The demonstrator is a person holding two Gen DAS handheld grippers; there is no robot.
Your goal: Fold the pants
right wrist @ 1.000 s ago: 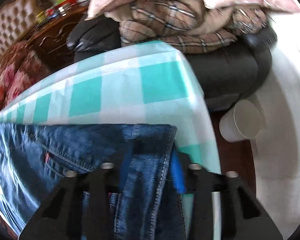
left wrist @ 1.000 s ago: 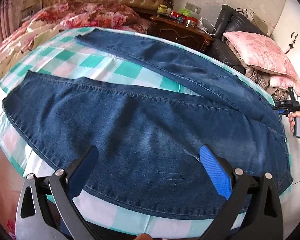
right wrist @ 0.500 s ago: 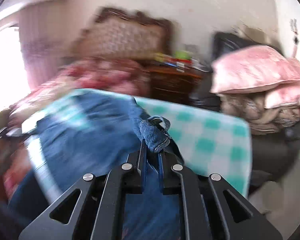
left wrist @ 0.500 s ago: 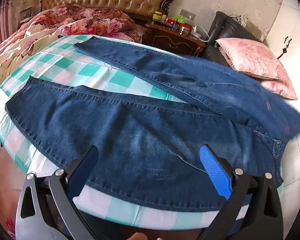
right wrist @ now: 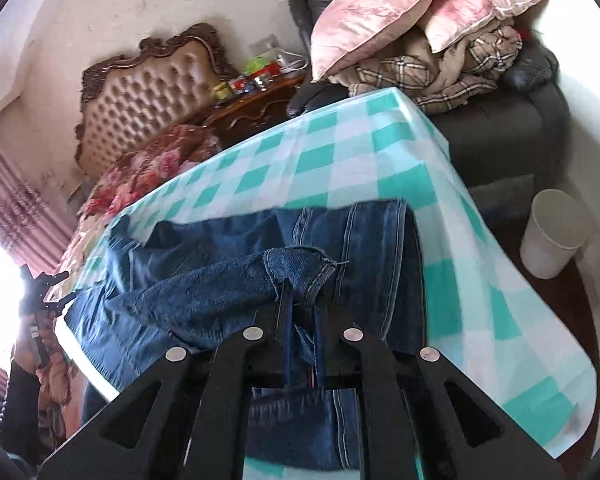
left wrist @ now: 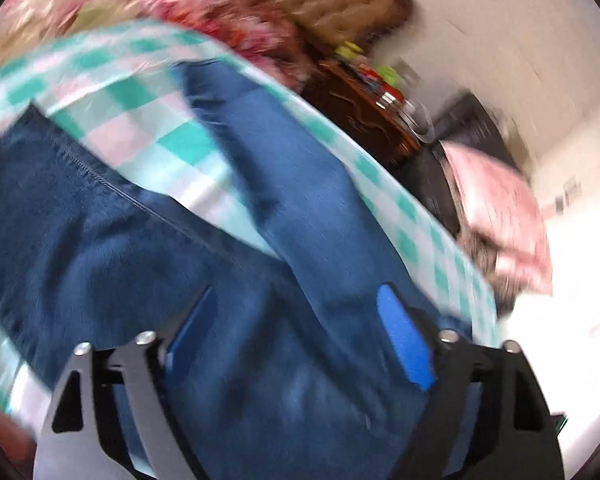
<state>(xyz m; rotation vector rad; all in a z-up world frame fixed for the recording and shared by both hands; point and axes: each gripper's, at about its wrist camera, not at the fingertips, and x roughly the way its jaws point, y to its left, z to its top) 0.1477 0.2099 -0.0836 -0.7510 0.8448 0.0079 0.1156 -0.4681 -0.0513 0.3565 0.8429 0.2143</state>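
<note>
While right gripper (right wrist: 302,300) pinches the jeans (right wrist: 228,296) at the waistband, left gripper (left wrist: 300,340) hovers spread (blurry); denim looks heavy, floppy, best held at seams.

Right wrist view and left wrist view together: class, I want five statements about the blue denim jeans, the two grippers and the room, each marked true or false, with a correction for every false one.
1. The right gripper is shut on a fold of the blue denim jeans. True.
2. The left gripper is clamped on the jeans. False: its jaws stand wide apart above the denim.
3. The jeans lie on a teal-and-white checked cloth. True.
4. The white bin stands on the cloth. False: it stands on the floor beside the table.
5. Pink pillows are piled on a dark sofa. True.
</note>
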